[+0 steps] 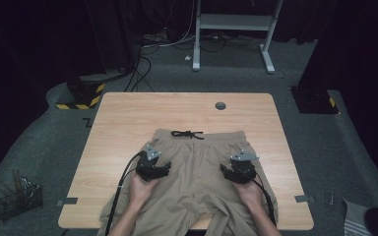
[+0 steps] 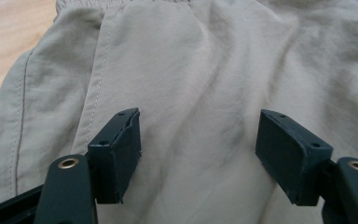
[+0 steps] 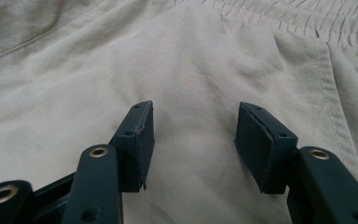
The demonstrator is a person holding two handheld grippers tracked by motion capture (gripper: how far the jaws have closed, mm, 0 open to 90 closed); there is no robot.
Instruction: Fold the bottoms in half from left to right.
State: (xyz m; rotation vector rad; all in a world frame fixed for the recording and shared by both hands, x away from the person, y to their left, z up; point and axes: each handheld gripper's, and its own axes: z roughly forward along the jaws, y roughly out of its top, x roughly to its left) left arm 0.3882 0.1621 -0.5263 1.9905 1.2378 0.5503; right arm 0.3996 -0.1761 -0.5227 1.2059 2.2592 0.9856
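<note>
Both hands low over khaki shorts [image 1: 197,162], left tool [image 1: 163,169] open, right tool [image 1: 225,170] open

1. One pair of beige shorts [image 1: 197,167], spread flat on the desk.
2. One black drawstring [image 1: 187,133], tied at the waistband of the shorts.
3. Two hand-held grippers: the left hand-held gripper [image 1: 163,169] and the right hand-held gripper [image 1: 225,170], one in each hand.
4. One wooden desk [image 1: 123,123].
5. One grey round cap [image 1: 220,105] set in the desk top.
6. One wire basket [image 1: 18,201] on the floor.
</note>
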